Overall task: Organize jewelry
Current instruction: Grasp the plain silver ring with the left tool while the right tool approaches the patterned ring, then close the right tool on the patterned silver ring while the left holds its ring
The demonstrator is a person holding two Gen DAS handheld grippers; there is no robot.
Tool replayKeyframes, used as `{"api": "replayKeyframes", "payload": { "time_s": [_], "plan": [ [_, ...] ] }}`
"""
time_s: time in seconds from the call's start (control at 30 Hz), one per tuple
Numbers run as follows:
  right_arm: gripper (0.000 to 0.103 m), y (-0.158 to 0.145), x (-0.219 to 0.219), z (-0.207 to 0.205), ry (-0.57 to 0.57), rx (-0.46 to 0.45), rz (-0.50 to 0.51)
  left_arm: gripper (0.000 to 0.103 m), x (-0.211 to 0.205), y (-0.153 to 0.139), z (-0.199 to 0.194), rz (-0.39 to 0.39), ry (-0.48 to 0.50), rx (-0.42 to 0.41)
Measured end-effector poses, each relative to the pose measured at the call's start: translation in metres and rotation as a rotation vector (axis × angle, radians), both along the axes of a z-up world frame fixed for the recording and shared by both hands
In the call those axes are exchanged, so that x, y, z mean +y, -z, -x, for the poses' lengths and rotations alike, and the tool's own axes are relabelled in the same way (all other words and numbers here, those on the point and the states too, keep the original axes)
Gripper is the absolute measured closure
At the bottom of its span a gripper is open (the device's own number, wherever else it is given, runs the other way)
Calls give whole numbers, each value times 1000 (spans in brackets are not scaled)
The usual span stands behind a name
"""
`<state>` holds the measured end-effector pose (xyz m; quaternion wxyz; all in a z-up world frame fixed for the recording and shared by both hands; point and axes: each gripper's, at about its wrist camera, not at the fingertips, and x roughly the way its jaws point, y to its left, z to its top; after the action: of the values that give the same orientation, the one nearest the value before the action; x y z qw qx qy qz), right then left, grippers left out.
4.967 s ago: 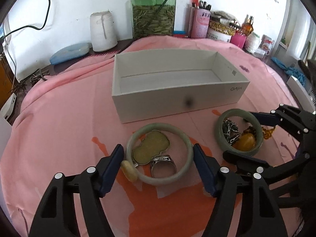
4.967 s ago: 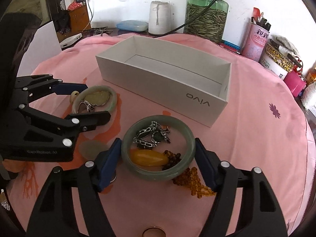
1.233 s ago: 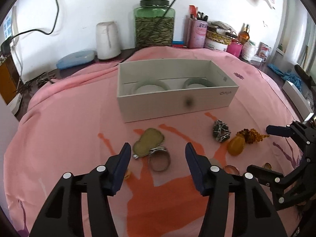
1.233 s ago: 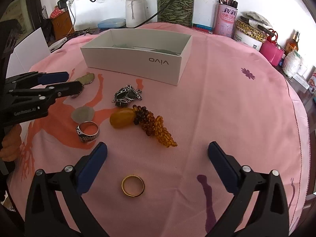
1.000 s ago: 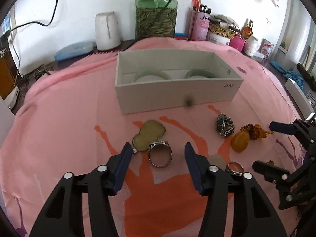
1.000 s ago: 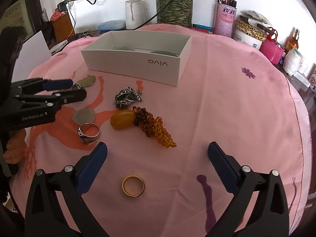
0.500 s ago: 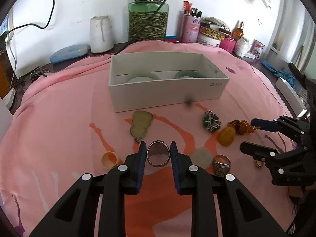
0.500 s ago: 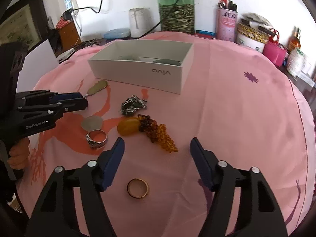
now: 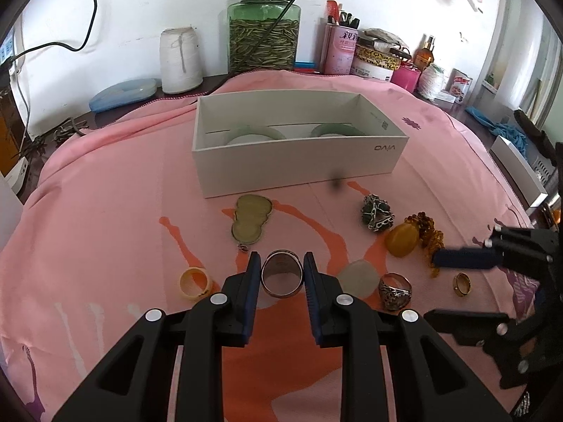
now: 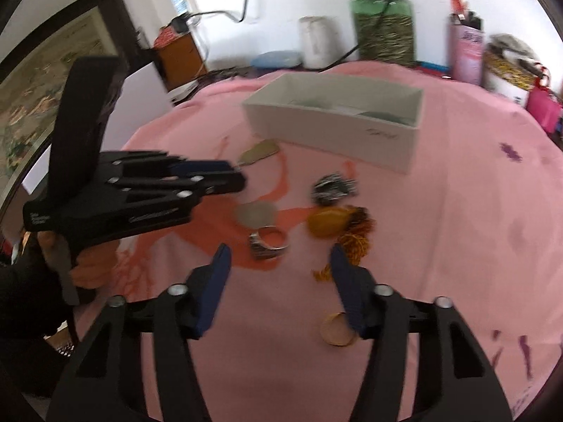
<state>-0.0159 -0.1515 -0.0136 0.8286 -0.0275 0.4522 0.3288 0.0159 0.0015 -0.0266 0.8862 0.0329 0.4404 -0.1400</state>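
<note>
My left gripper (image 9: 281, 274) is shut on a silver ring (image 9: 281, 273) and holds it above the pink cloth. The white box (image 9: 299, 161) beyond holds two green bangles (image 9: 253, 133). On the cloth lie a gourd-shaped jade pendant (image 9: 251, 219), a yellow ring (image 9: 195, 281), a pale jade disc (image 9: 359, 276), an ornate silver ring (image 9: 396, 288), a gold ring (image 9: 461, 283), an amber bead string (image 9: 408, 237) and a dark chain piece (image 9: 376, 212). My right gripper (image 10: 279, 263) is open, just short of the ornate silver ring (image 10: 267, 242).
A green jar (image 9: 264, 31), a white thread spool (image 9: 179, 59), a pink pen cup (image 9: 339, 47) and tins stand behind the cloth. A blue case (image 9: 123, 93) lies at the back left. The right wrist view is motion-blurred.
My left gripper has lifted slightly with the silver ring held. My right gripper has swung left toward the ornate silver ring and narrowed its opening.
</note>
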Motion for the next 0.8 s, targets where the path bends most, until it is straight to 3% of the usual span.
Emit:
{"api": "replayKeyframes", "payload": {
  "time_s": [0.1, 0.23, 0.37, 0.57, 0.8],
  "plan": [
    [59, -2, 10, 1, -17, 14, -15, 78, 0, 0, 0, -2, -1, 2],
    [64, 9, 21, -2, -6, 20, 60, 78, 0, 1, 1, -11, 2, 3],
    [83, 10, 22, -5, 26, -28, 110, 78, -1, 3, 0, -14, 6, 15],
    [83, 10, 4, -12, 79, -34, 122, 78, -2, 5, 0, -19, 6, 19],
    [76, 12, 13, -13, 67, -56, 140, 78, -2, 5, 0, -23, 6, 18]
  ]
}}
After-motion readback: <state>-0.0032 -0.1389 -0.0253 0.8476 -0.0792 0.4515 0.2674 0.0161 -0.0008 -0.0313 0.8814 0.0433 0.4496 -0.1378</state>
